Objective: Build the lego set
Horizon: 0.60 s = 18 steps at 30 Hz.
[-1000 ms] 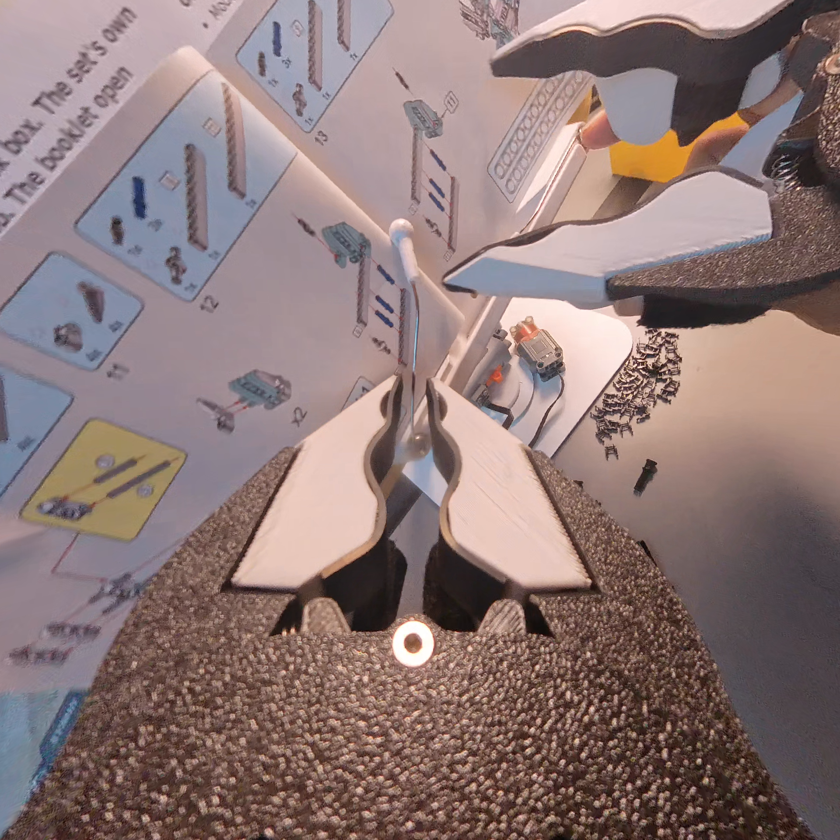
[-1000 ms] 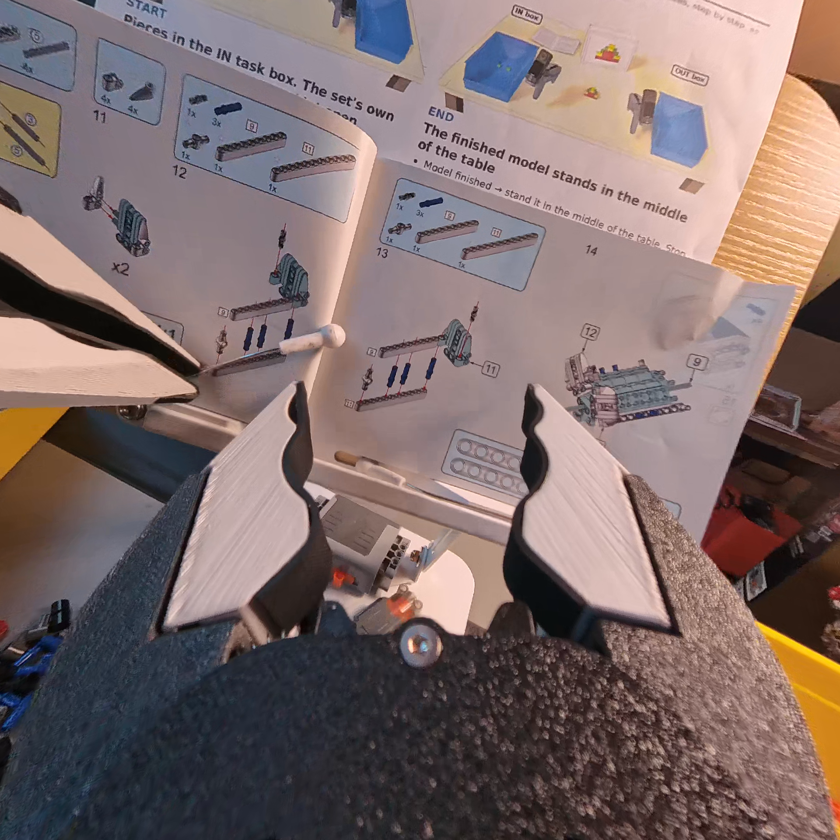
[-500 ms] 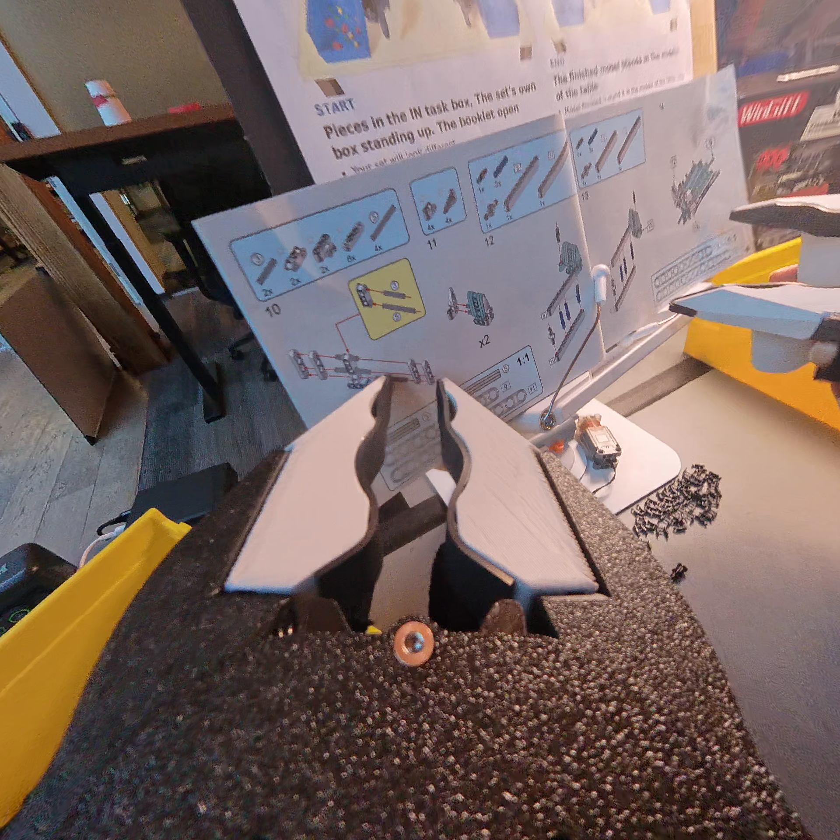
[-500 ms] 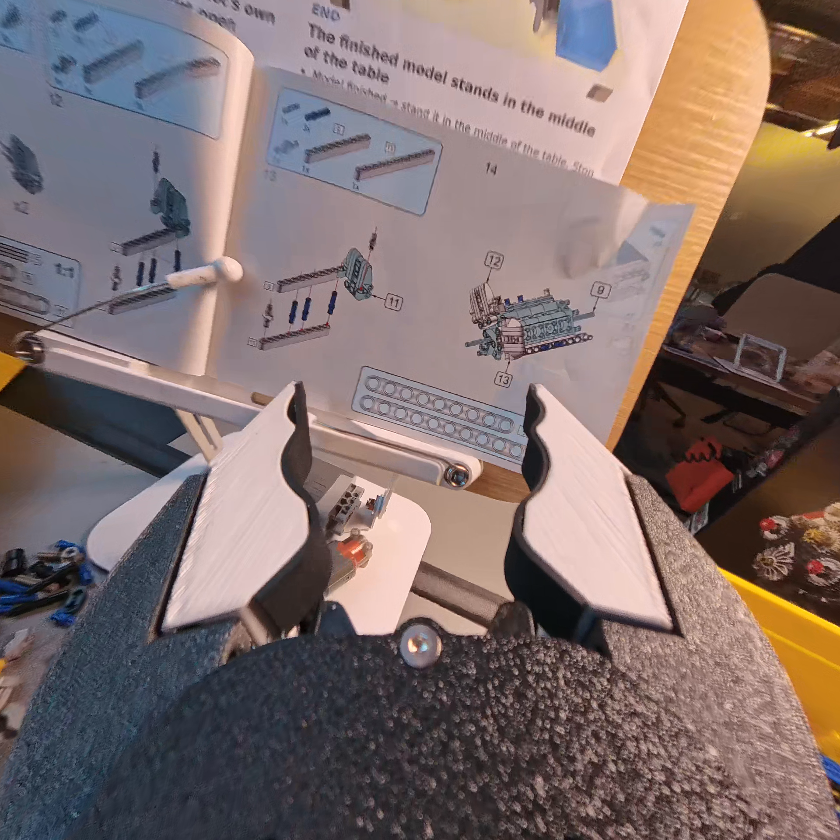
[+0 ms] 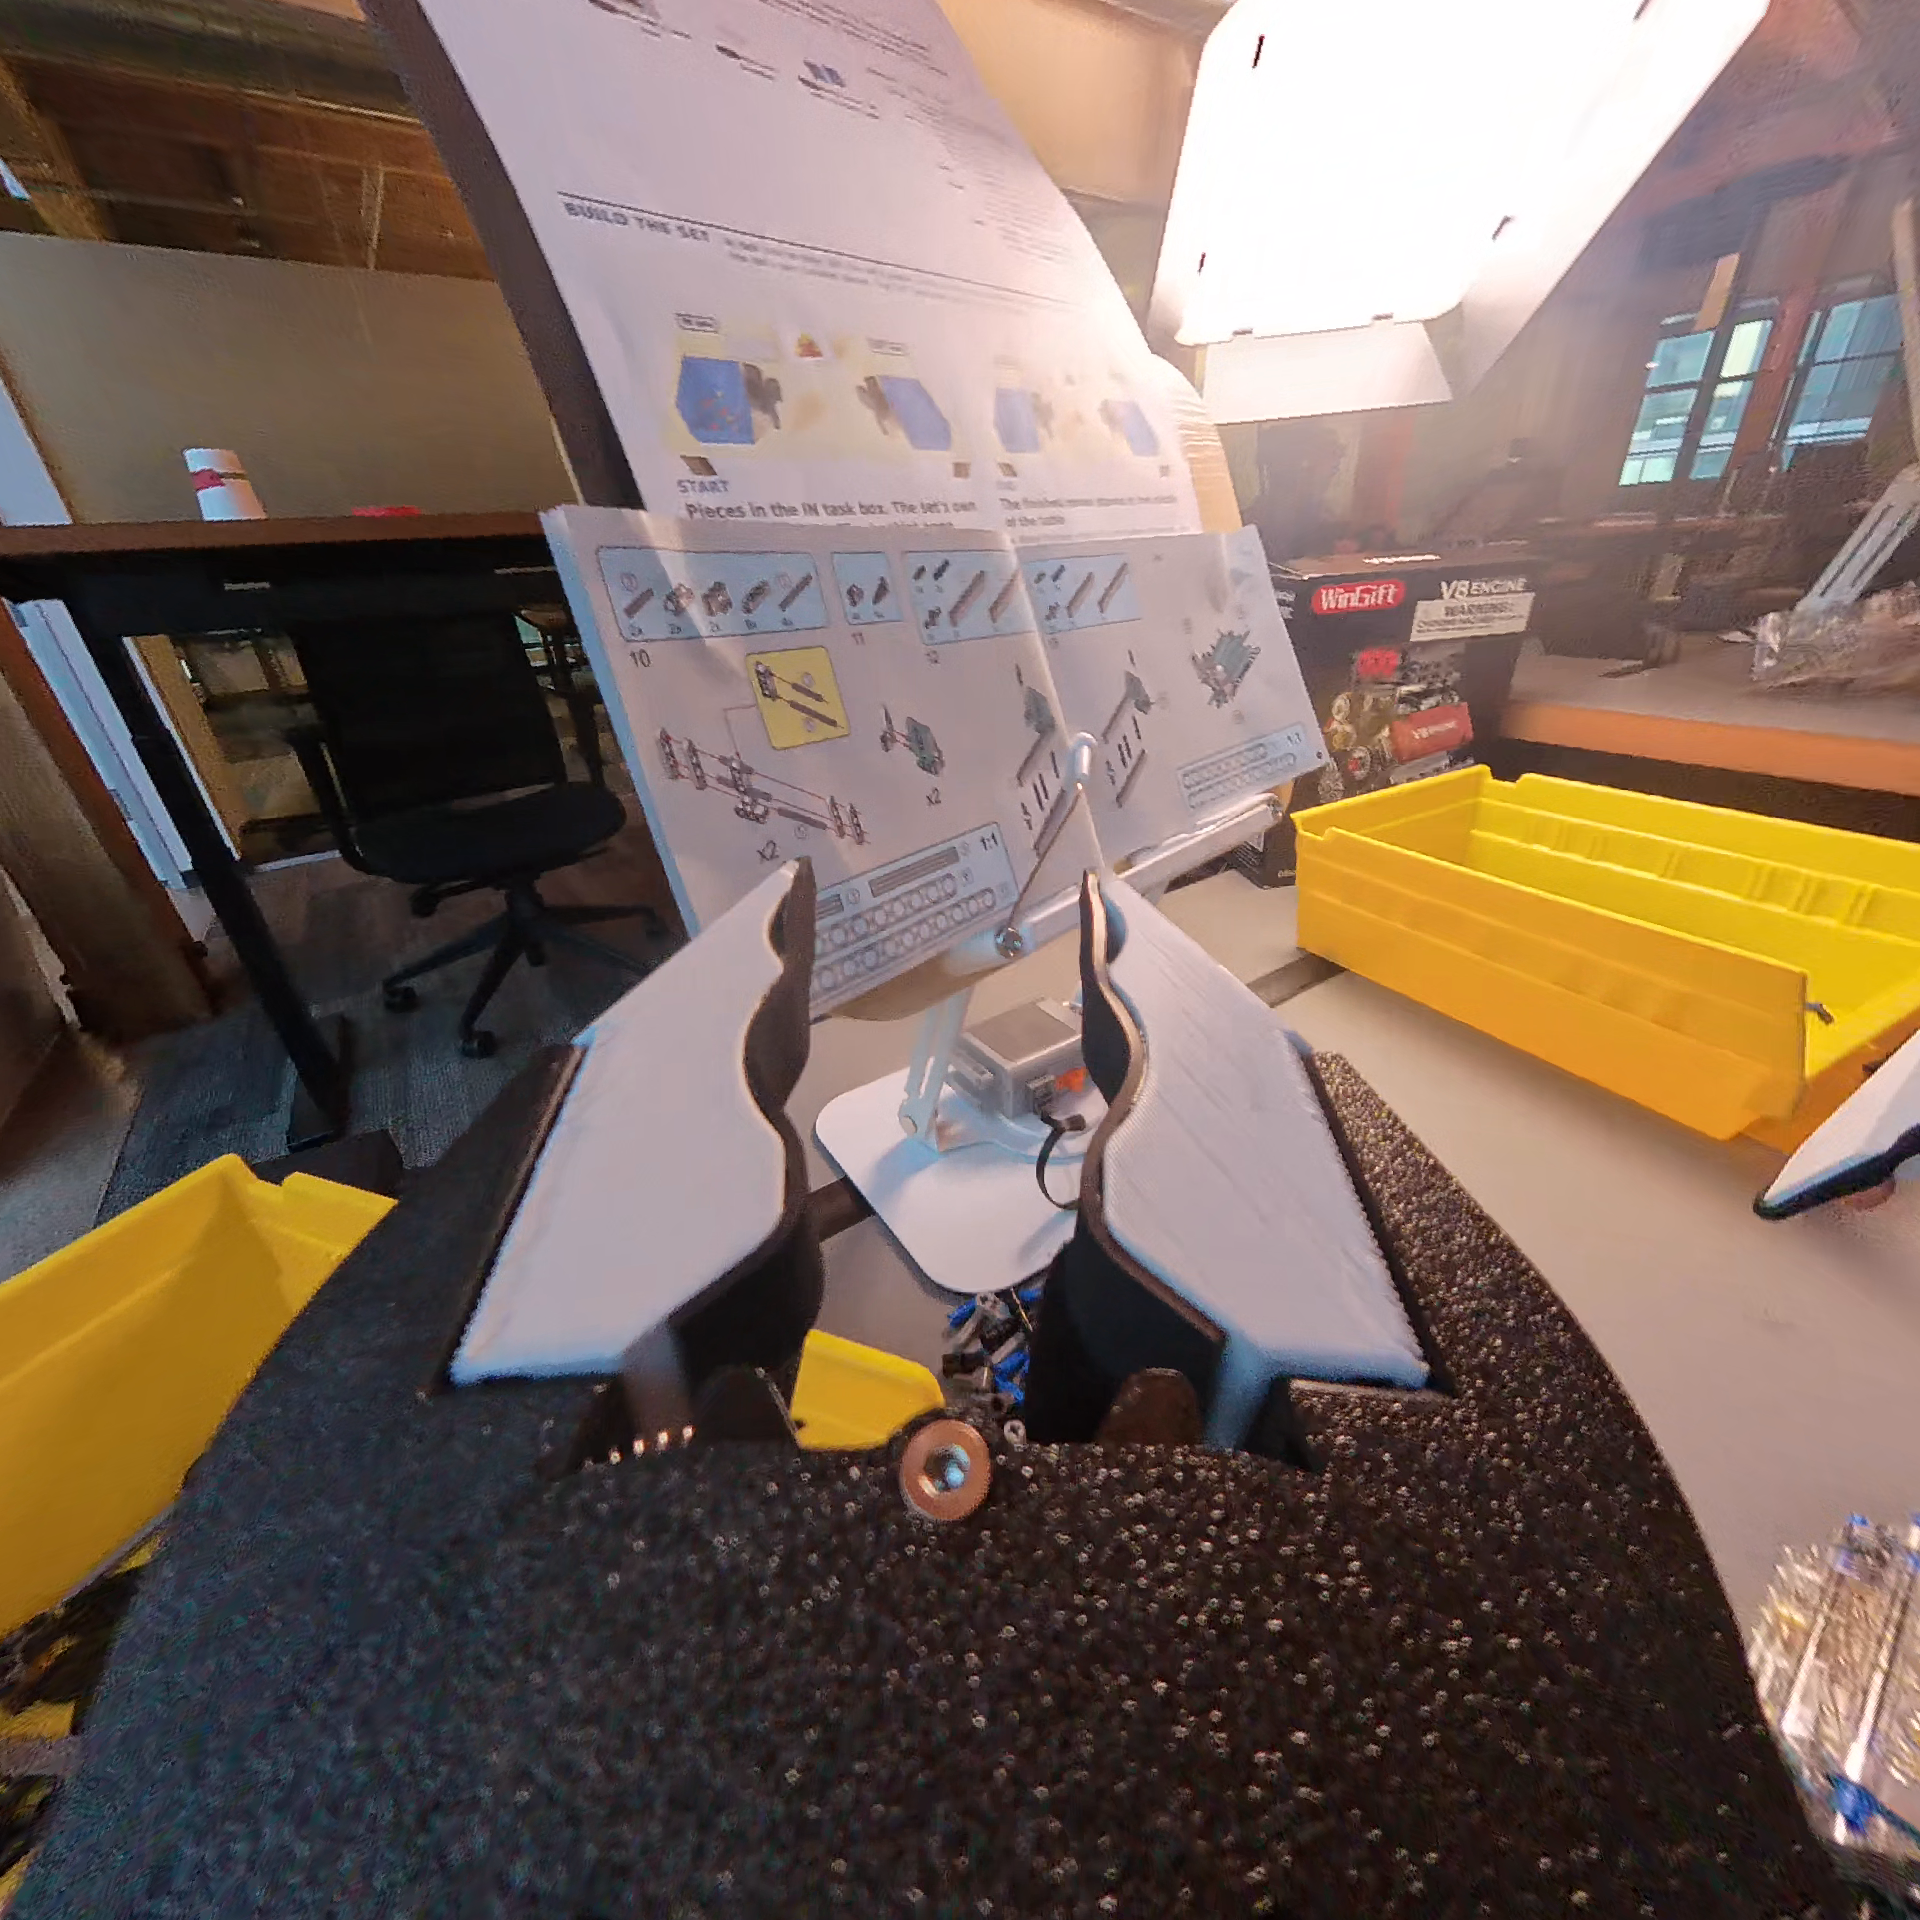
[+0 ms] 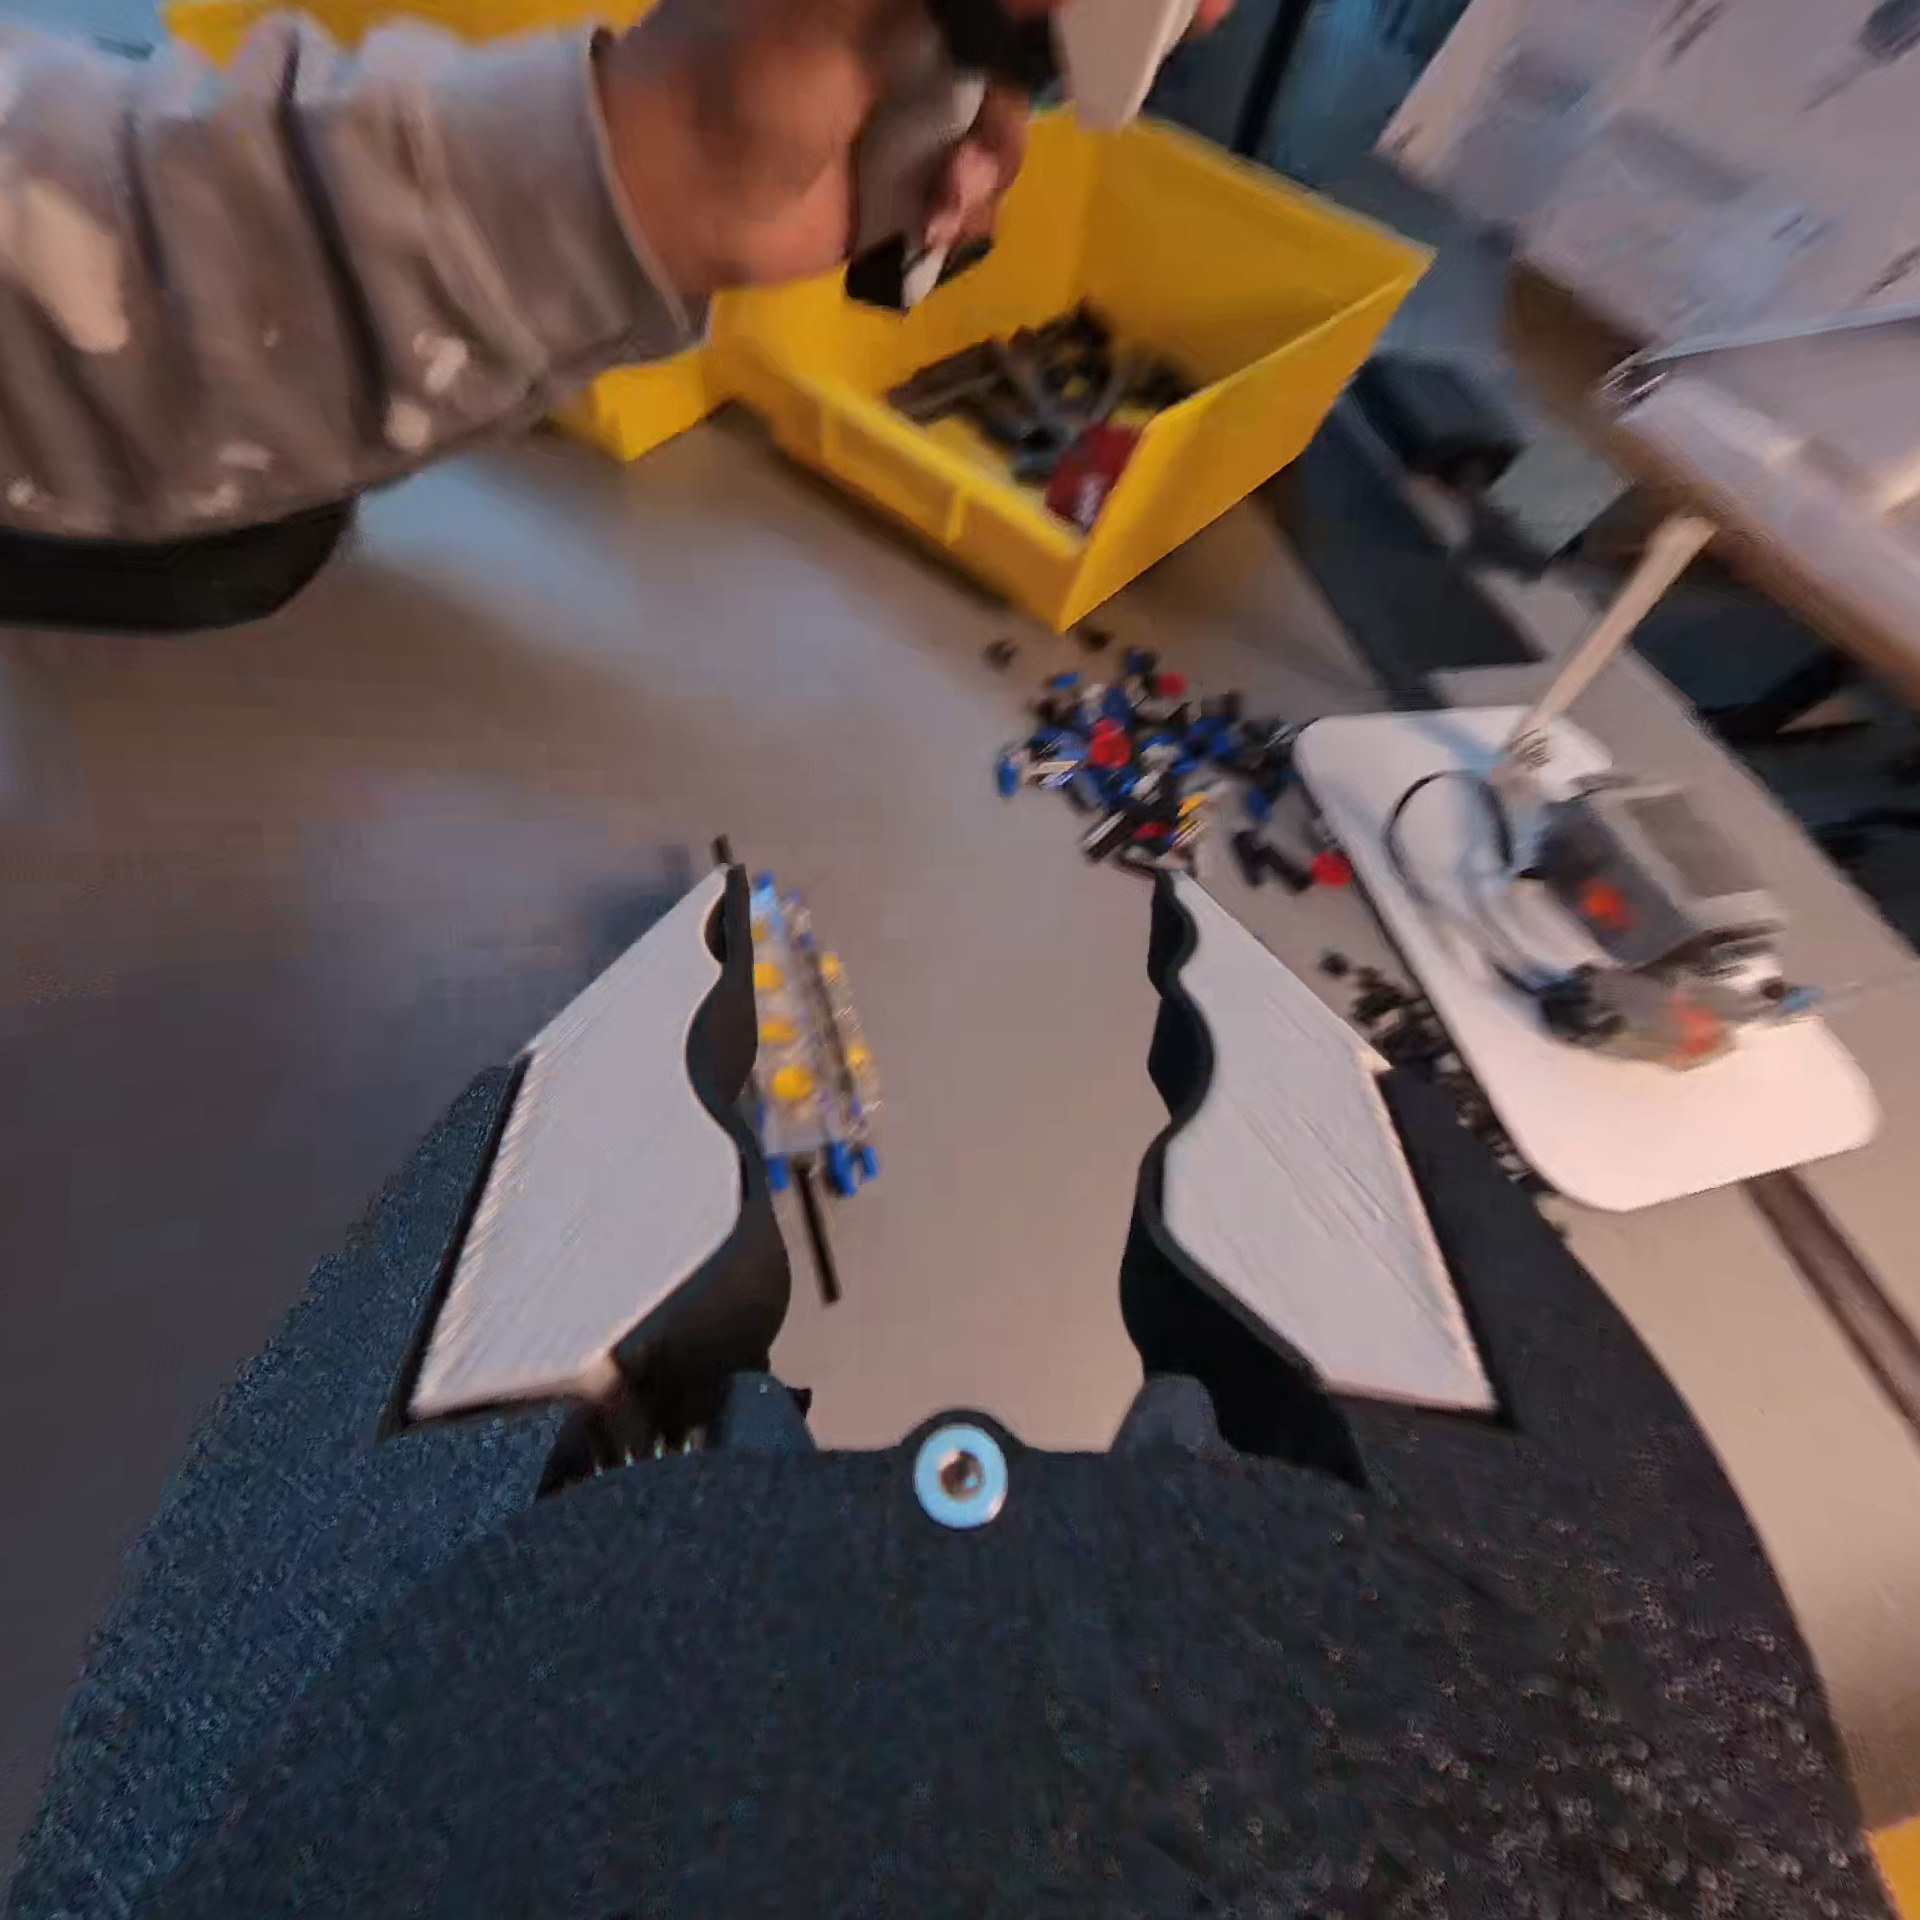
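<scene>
My left gripper (image 5: 940, 883) is open and empty, held back from the open instruction booklet (image 5: 883, 727) on its white stand (image 5: 935, 1195). A wire page holder with a white tip (image 5: 1081, 750) lies across the booklet's middle fold. My right gripper (image 6: 948, 883) is open and empty, pointing down at the grey table. A small partly built model (image 6: 810, 1029) of clear beams with yellow and blue pins lies on the table just inside its left finger (image 6: 623, 1122). One right gripper finger (image 5: 1849, 1153) shows at the left wrist view's right edge. The right wrist view is motion-blurred.
A pile of small blue, black and red parts (image 6: 1143, 769) lies beside the stand base (image 6: 1683, 1122), which carries a grey motor (image 6: 1621, 904). A yellow bin (image 6: 1226, 260) holds dark parts. Empty yellow bins (image 5: 1558, 935) stand right. A person's grey-sleeved arm (image 6: 260, 260) reaches across.
My left gripper let go of the wire page holder, drew back from the booklet and opened. My right gripper swung away from the booklet down toward the table and the model.
</scene>
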### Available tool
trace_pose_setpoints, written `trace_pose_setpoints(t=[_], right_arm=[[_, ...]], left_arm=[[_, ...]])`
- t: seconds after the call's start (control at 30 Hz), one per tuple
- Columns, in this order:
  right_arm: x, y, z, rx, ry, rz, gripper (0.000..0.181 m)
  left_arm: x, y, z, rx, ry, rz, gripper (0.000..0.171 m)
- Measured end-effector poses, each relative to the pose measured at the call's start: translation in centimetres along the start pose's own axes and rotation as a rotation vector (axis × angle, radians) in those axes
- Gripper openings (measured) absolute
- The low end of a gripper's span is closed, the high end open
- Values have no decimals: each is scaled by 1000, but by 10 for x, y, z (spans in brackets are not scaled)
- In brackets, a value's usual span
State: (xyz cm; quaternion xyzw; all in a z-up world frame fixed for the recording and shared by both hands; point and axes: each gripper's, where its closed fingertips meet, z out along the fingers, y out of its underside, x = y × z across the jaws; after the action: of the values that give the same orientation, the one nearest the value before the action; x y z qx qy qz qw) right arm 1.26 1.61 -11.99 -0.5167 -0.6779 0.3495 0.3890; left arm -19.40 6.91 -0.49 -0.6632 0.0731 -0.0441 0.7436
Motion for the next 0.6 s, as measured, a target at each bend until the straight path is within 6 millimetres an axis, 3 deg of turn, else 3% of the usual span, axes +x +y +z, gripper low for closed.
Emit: trace_pose_setpoints(t=[0.1,0.23,0.3,0.37,0.43,0.53,0.6], right_arm=[[-38,39,3,-187,-148,-1,77],[-60,54,28,-290,-198,-54,78],[-58,69,44,-381,-184,-98,77],[-50,78,55,-448,-142,-134,55],[-51,75,57,-451,-141,-163,26],[-36,77,49,-495,-30,-259,24],[-13,84,40,-532,111,-329,24]], left_arm=[[18,3,-20,-9,30,35,58],[43,17,-39,-37,62,39,69],[57,27,-48,-60,84,21,67],[65,33,-58,-52,72,9,58],[66,38,-67,-27,32,46,46],[64,53,-70,-33,7,160,33],[64,60,-68,-34,27,186,22]])
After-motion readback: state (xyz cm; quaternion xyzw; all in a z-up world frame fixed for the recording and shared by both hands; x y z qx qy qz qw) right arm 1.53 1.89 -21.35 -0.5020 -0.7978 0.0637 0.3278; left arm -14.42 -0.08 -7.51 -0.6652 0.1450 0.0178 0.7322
